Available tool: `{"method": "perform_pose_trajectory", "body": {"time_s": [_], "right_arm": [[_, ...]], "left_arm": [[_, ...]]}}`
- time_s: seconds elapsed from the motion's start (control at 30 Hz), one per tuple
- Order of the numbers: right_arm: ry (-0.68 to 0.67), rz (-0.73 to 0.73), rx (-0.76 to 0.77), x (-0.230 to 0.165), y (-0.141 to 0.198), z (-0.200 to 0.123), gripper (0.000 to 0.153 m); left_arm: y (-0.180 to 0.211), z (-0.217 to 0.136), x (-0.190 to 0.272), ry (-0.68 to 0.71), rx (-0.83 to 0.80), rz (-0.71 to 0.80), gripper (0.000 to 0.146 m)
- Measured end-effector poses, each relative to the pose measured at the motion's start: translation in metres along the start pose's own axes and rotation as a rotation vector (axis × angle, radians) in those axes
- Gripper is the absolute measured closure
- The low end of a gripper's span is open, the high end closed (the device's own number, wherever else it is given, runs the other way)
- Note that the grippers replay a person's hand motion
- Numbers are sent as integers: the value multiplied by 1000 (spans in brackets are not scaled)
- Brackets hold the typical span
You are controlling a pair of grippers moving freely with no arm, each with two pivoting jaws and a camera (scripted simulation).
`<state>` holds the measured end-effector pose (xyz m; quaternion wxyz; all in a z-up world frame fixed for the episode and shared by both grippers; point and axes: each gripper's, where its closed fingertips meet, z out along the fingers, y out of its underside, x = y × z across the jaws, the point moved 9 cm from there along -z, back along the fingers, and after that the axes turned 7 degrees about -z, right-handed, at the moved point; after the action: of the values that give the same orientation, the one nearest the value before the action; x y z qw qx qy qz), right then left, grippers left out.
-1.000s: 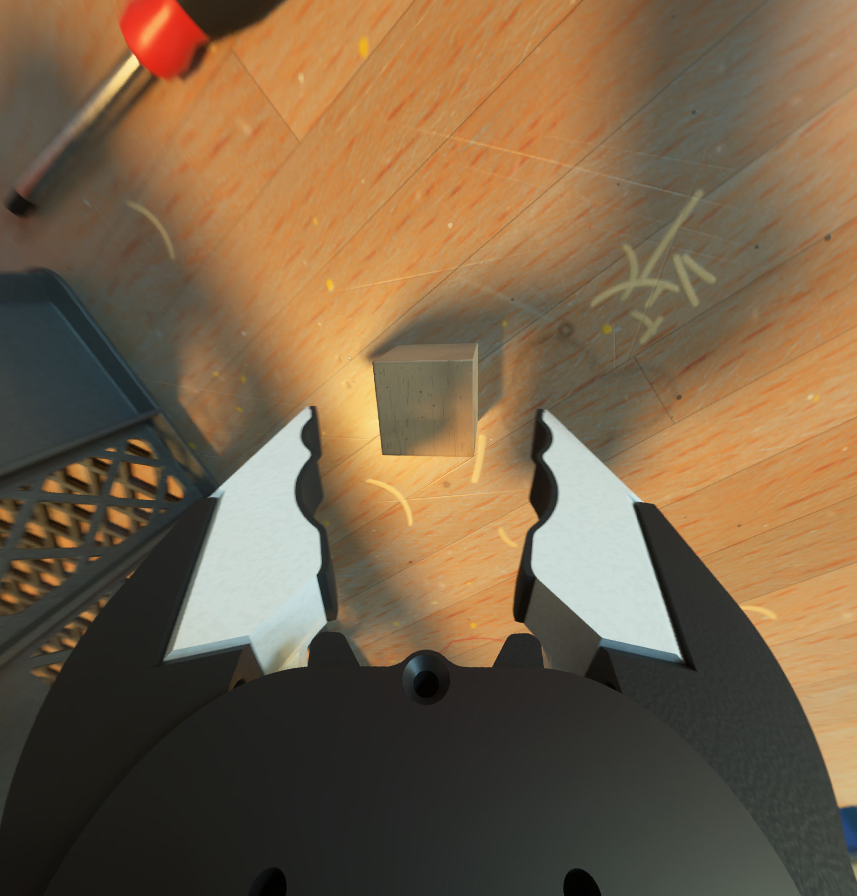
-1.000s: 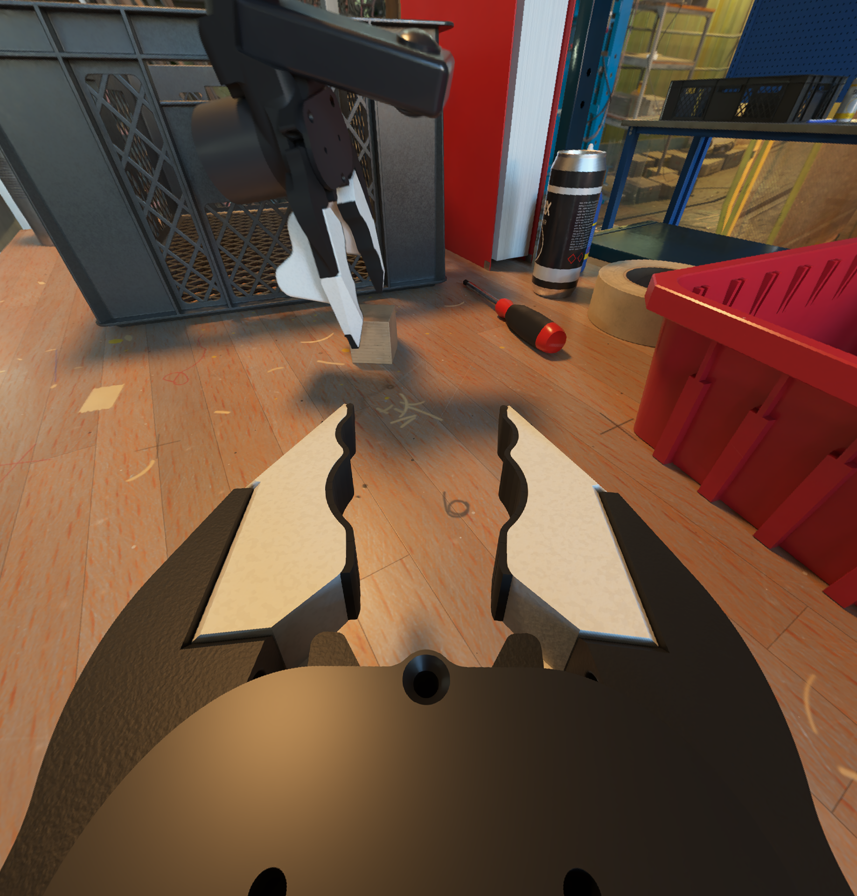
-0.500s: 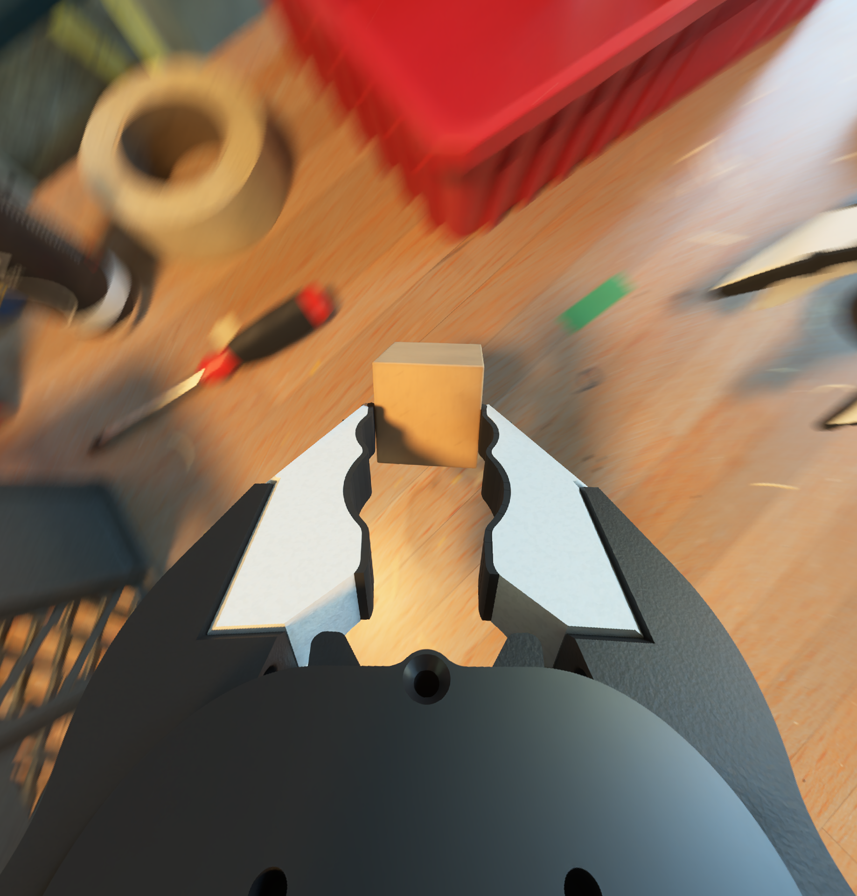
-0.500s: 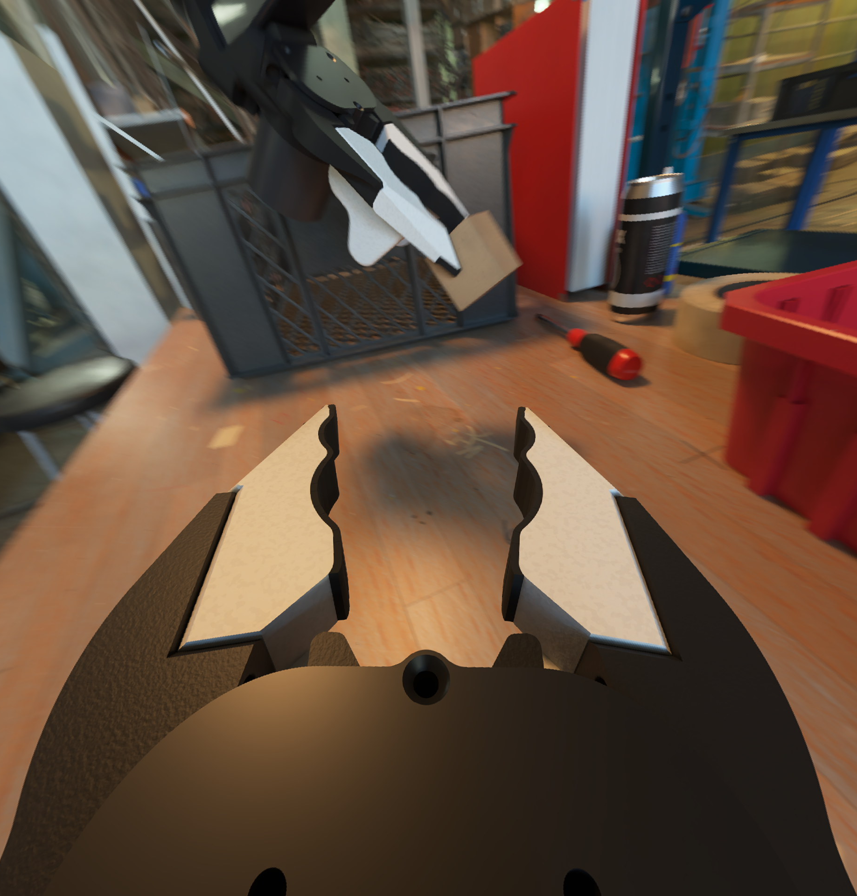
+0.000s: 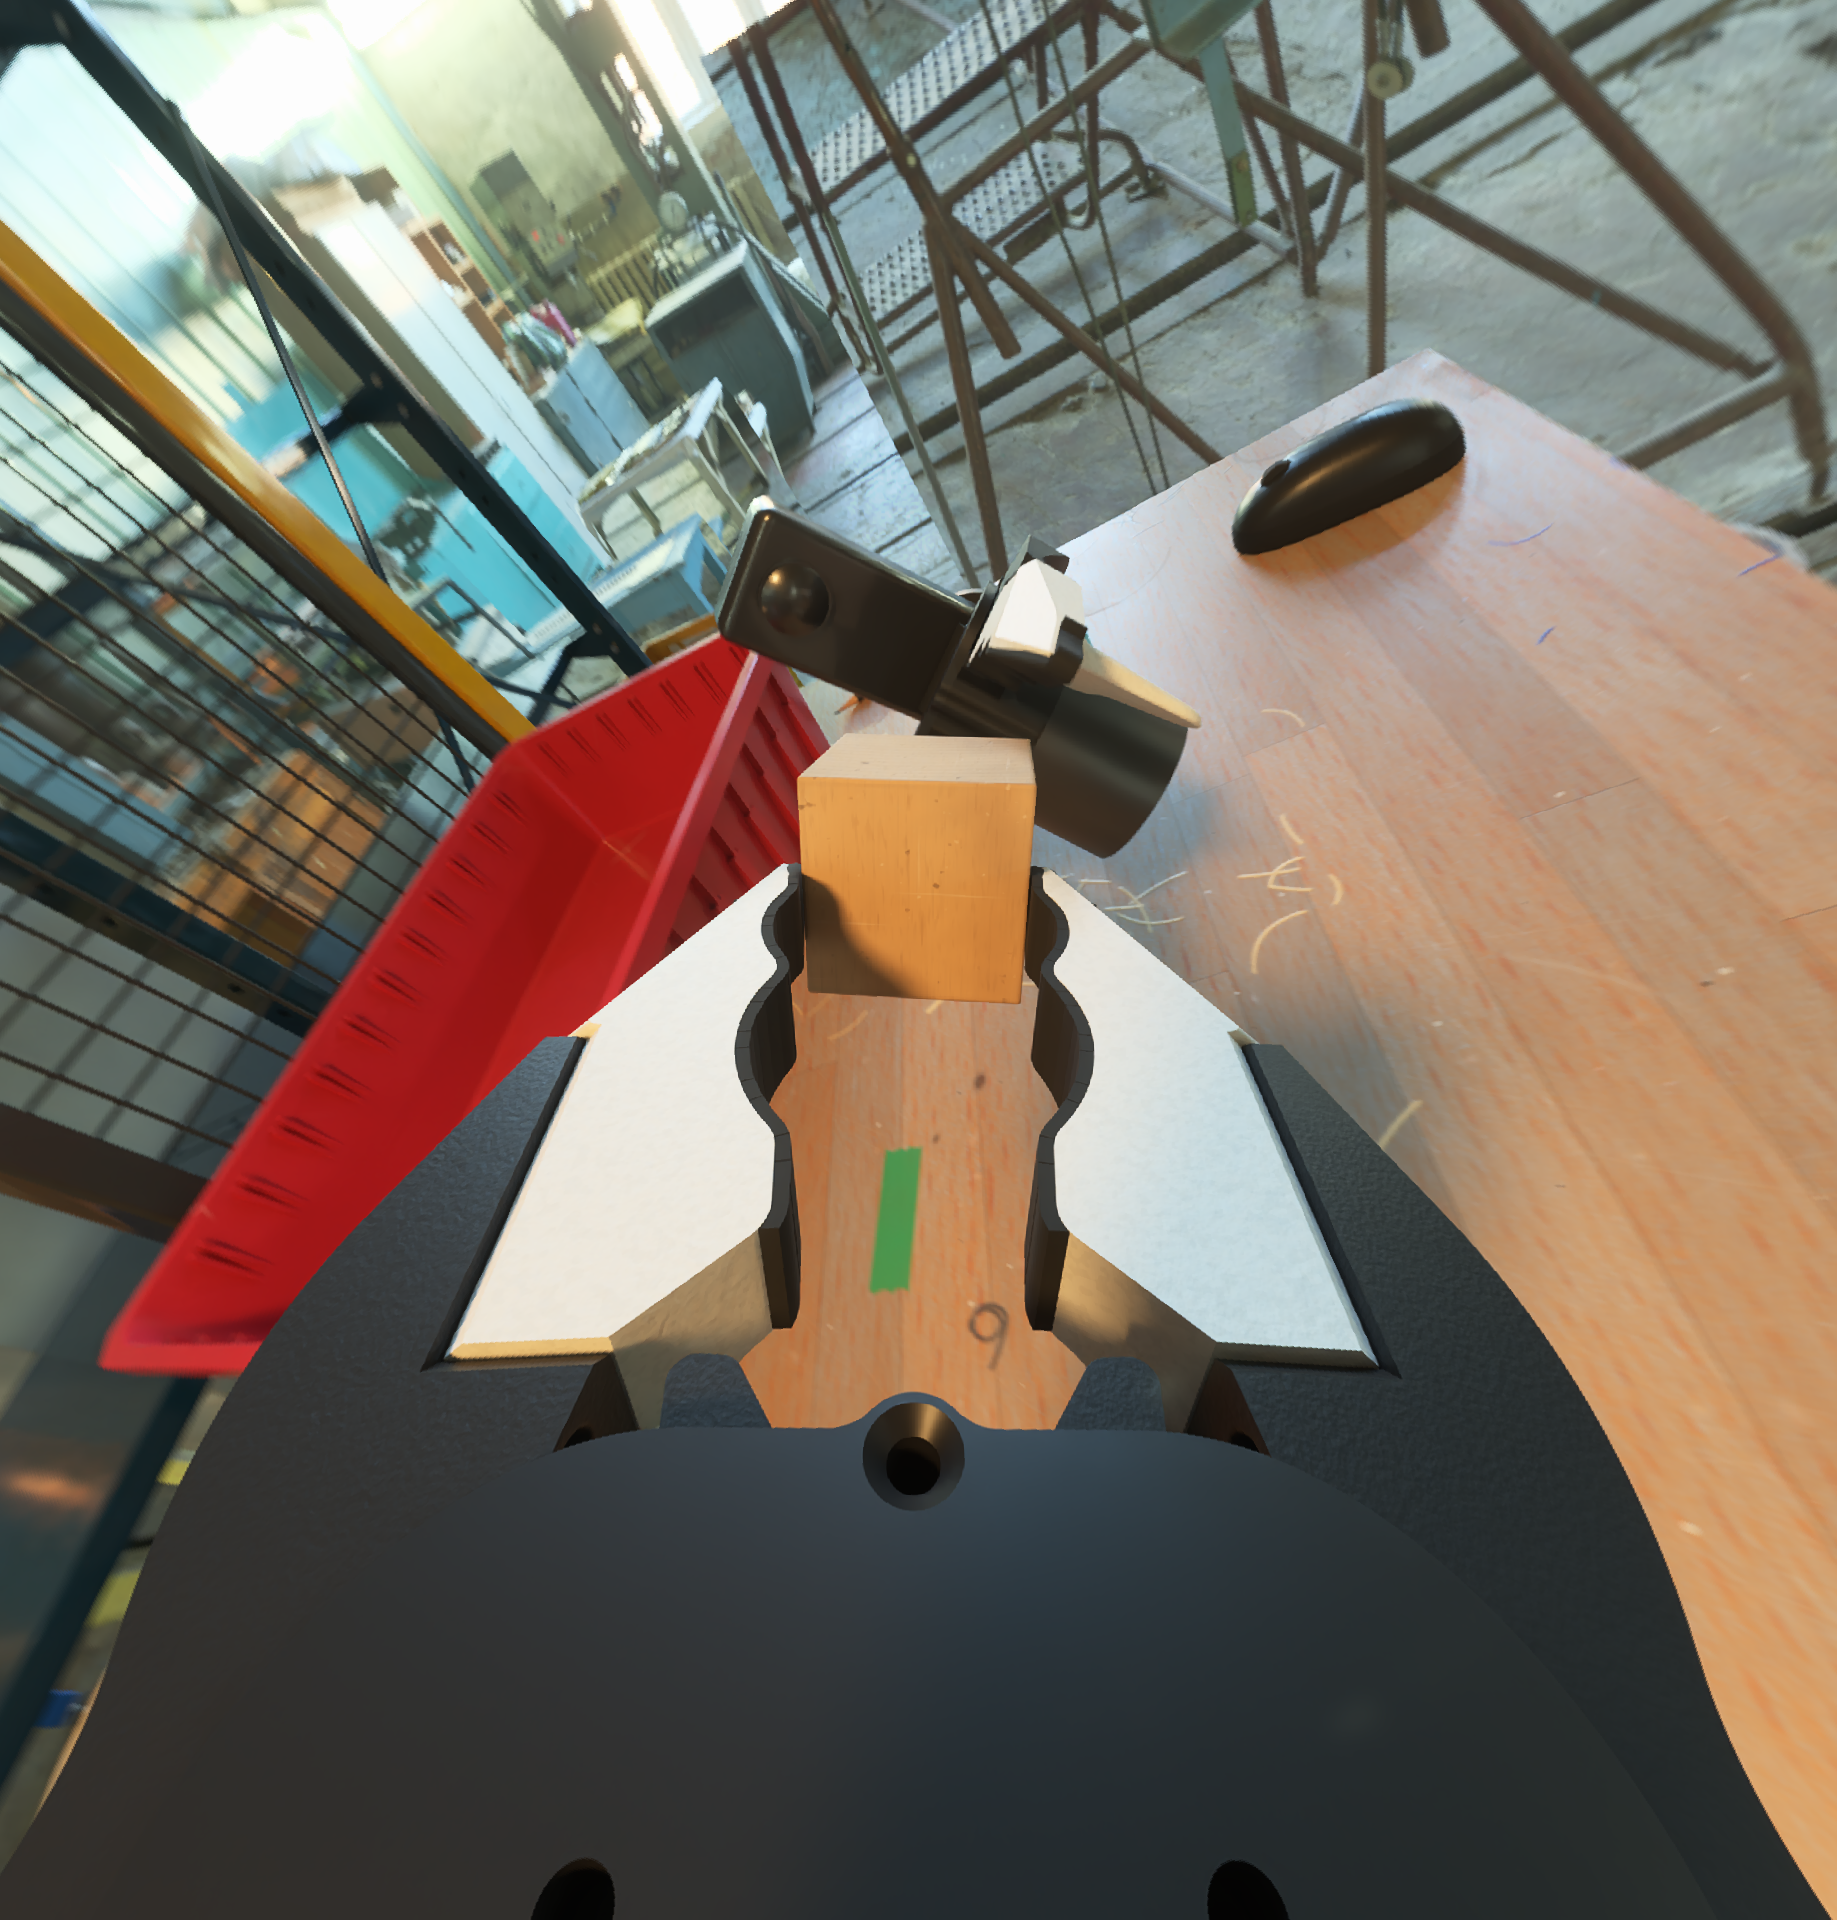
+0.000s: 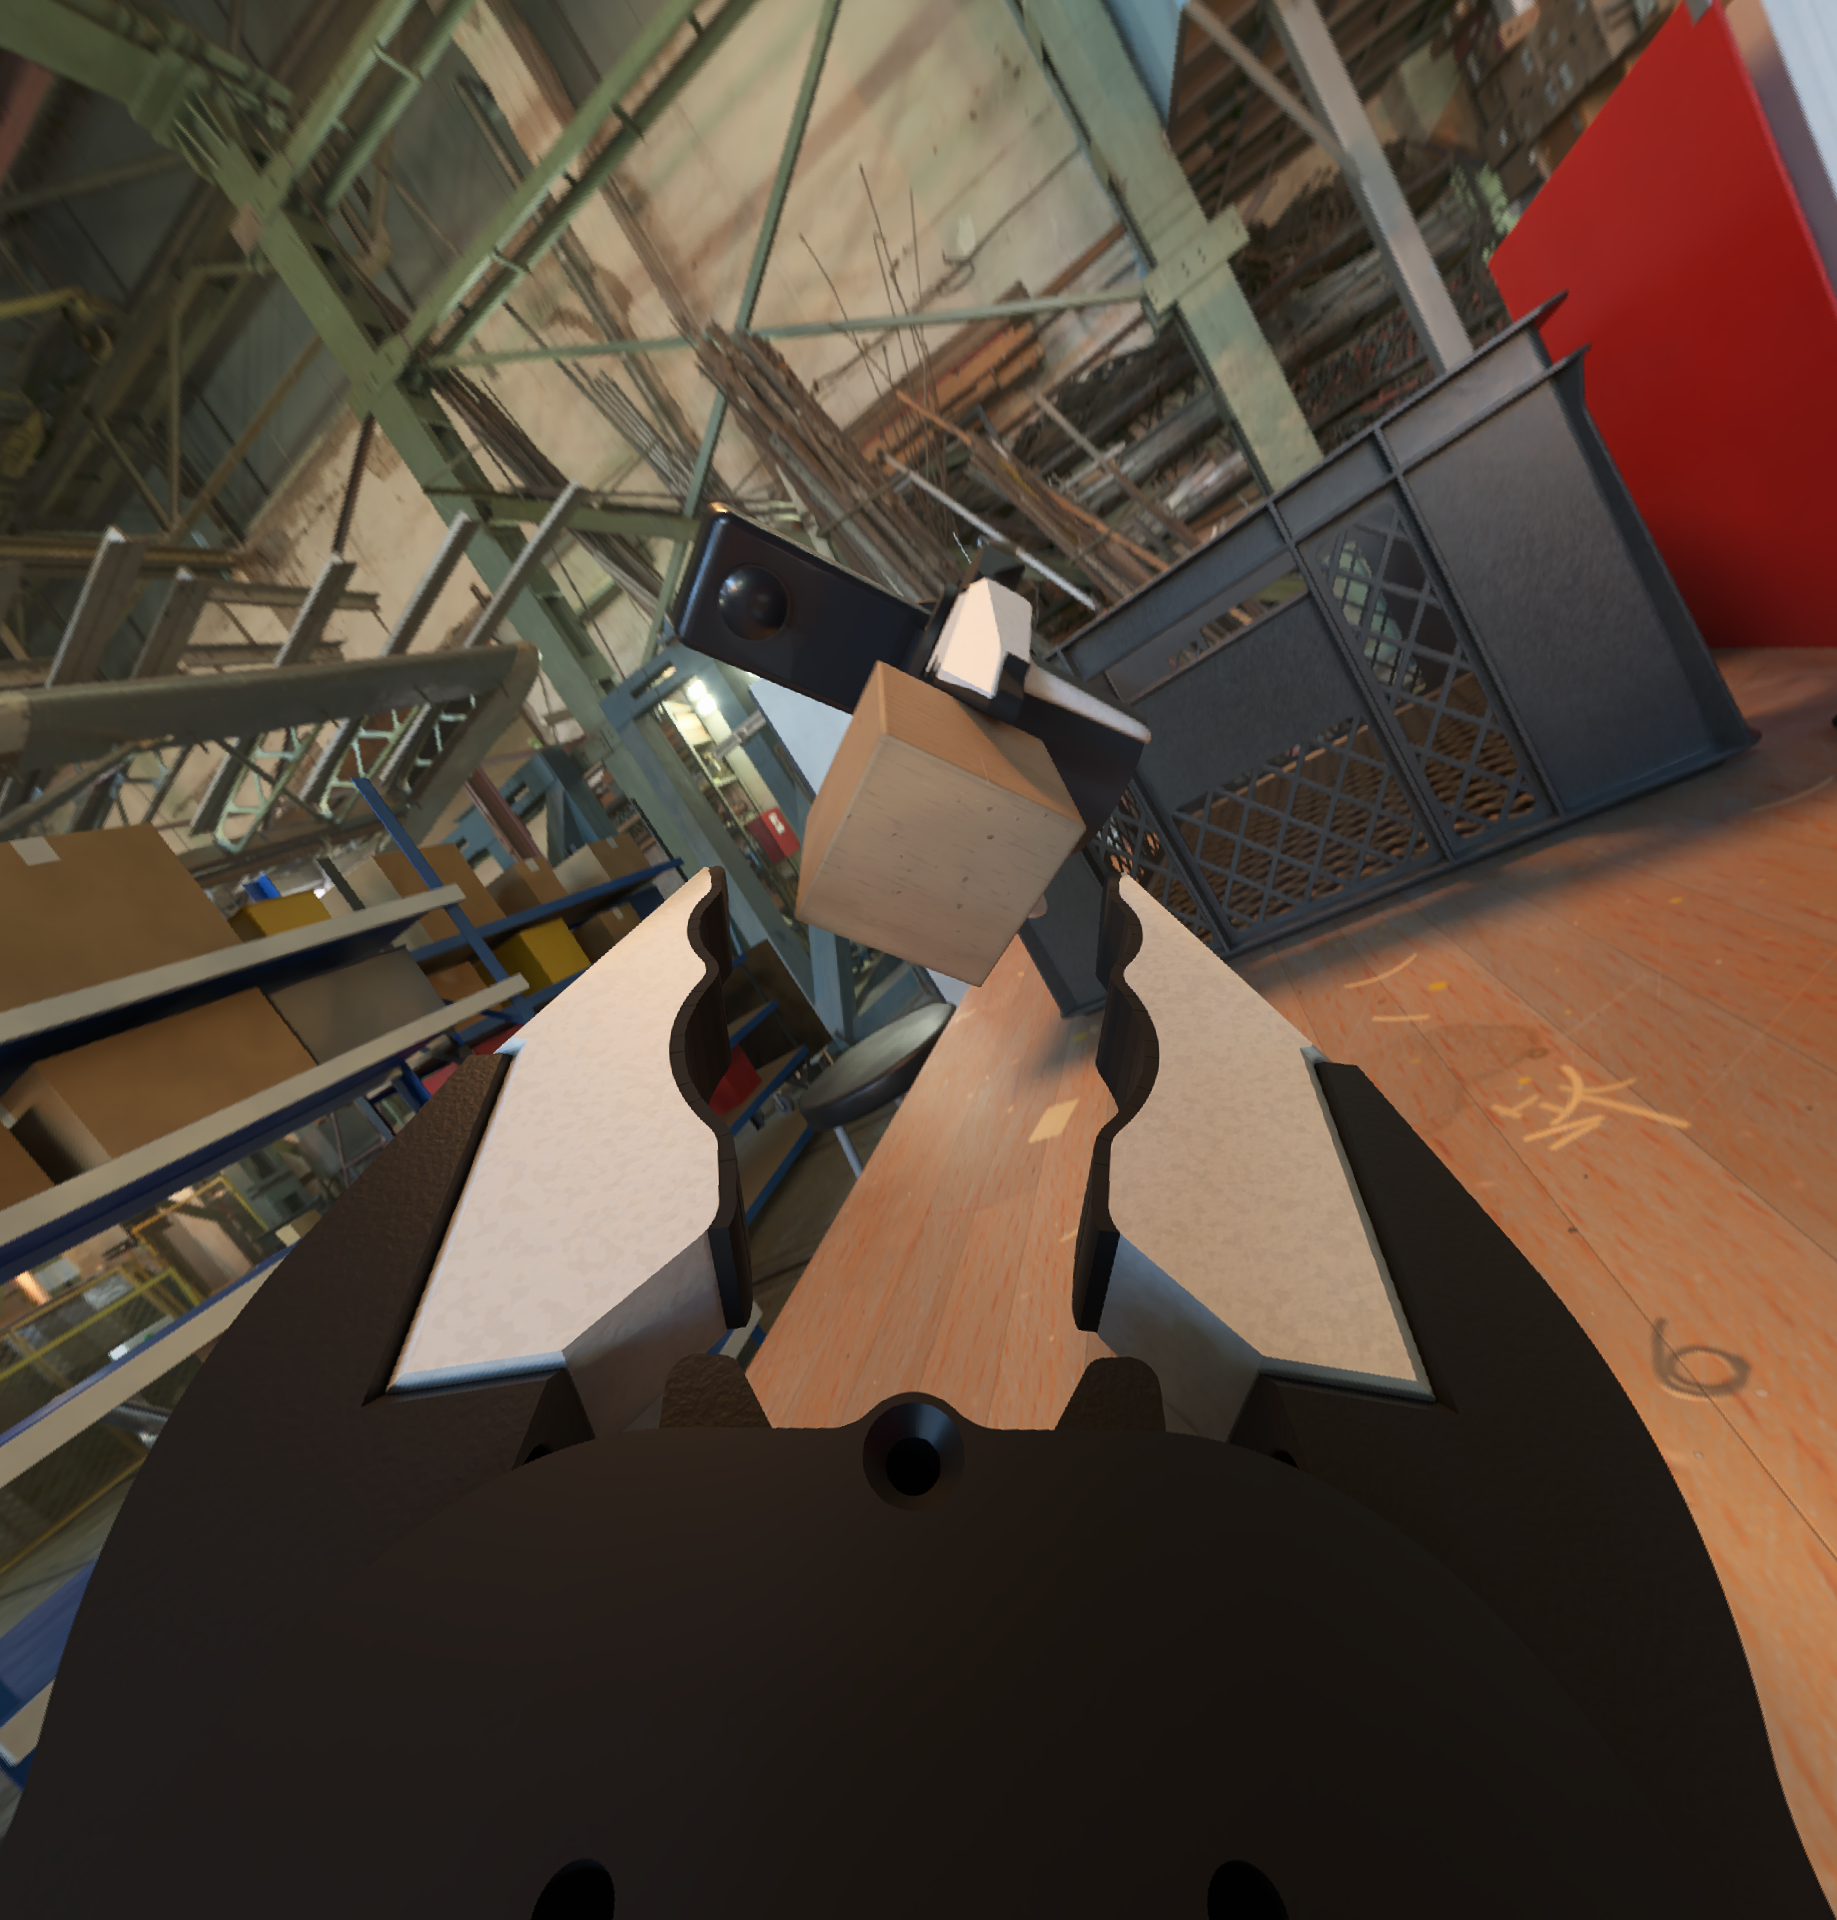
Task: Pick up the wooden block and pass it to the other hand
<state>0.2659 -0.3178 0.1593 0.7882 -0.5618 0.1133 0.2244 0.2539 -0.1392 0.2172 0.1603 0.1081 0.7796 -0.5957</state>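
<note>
Wooden block [image 5: 914,883], previously on the tabletop, now airborne in left gripper [image 5: 914,914].

In the left wrist view the wooden block [image 5: 914,883] hides part of the right gripper [image 5: 1059,665] beyond it, so we cannot tell how its fingers stand there. The red bin [image 5: 446,997] is cut off behind our own gripper body. In the right wrist view the block covers what is probably the left gripper's [image 6: 981,649] fingertips.

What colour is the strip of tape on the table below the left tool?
Green. The tape strip lies on the wooden table, clearest in the left wrist view.
</note>
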Motion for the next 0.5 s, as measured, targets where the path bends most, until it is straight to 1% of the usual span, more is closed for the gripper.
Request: {"method": "perform_pose_trajectory", "body": {"time_s": [0.1, 0.17, 0.23, 0.4, 0.5], "right_arm": [[0, 5, -34, 2, 3, 2, 82], [22, 16, -33, 4, 3, 1, 85], [27, 24, -39, 5, 4, 1, 92], [21, 37, -84, 6, 7, 3, 97], [27, 58, -106, 7, 10, 4, 100]], "left_arm": [[3, 13, 3, -12, -7, 82, 104], [5, 18, 5, -34, -13, 113, 104], [7, 19, 6, -44, 4, 126, 104], [11, 20, 17, -76, -24, 219, 104], [18, 19, 20, -85, 15, 217, 104]]}}
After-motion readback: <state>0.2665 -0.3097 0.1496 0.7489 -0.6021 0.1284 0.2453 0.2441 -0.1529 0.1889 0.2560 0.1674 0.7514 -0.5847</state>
